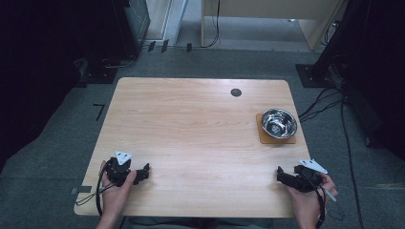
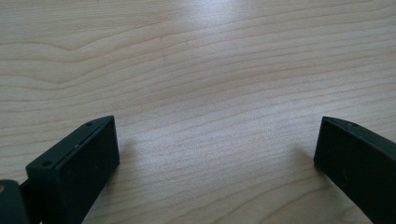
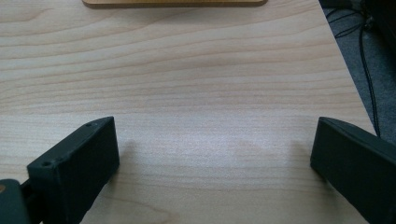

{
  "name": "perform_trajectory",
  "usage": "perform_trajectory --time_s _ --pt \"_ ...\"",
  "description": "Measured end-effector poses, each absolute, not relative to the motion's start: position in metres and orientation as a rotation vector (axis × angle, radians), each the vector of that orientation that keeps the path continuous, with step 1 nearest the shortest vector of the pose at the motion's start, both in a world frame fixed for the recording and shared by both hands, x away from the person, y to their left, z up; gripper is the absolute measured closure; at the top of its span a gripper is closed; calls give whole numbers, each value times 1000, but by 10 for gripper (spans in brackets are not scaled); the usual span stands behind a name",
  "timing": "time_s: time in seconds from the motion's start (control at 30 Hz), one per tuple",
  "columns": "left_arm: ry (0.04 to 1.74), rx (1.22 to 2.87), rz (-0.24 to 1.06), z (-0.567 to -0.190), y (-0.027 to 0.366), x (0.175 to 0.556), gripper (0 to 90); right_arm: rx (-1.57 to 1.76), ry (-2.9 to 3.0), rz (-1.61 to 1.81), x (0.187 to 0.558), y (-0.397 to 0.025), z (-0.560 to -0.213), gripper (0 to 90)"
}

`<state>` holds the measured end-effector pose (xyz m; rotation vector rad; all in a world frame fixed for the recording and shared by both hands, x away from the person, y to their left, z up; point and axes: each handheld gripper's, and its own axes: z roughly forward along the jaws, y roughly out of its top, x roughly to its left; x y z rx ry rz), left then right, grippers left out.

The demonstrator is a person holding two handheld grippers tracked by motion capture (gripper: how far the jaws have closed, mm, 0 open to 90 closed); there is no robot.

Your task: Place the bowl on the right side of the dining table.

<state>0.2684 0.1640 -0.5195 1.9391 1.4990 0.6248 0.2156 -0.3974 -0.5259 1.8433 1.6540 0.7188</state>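
Note:
A shiny steel bowl (image 1: 279, 122) stands on a brown square mat (image 1: 263, 136) at the right of the wooden table (image 1: 191, 124). My left gripper (image 1: 143, 172) rests near the front left corner, held by a hand; in the left gripper view (image 2: 217, 140) its jaws stand wide apart over bare wood. My right gripper (image 1: 282, 175) rests near the front right corner, below the bowl. The right gripper view (image 3: 215, 140) has its jaws equally wide apart with nothing between them, and the mat's near edge (image 3: 175, 3) at the top.
A dark round grommet (image 1: 236, 92) sits in the table's far edge area. Black cables (image 1: 329, 102) run over the grey carpet to the right of the table. Dark equipment stands at the back left and right.

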Motion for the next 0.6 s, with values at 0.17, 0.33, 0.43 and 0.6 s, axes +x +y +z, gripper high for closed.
perform_trajectory --time_s 0.17,0.33,0.43,0.6 --pt "1499 1940 625 -520 164 268 0 1837 1664 723 214 -398 -526 7" --pt "1499 1939 625 -520 164 268 0 1837 1665 723 215 -398 -526 0" --pt "1499 1939 625 -520 164 268 0 1836 1672 726 215 -398 -526 0" --pt "1499 1939 624 -520 164 268 0 1835 1674 726 214 -398 -526 0"
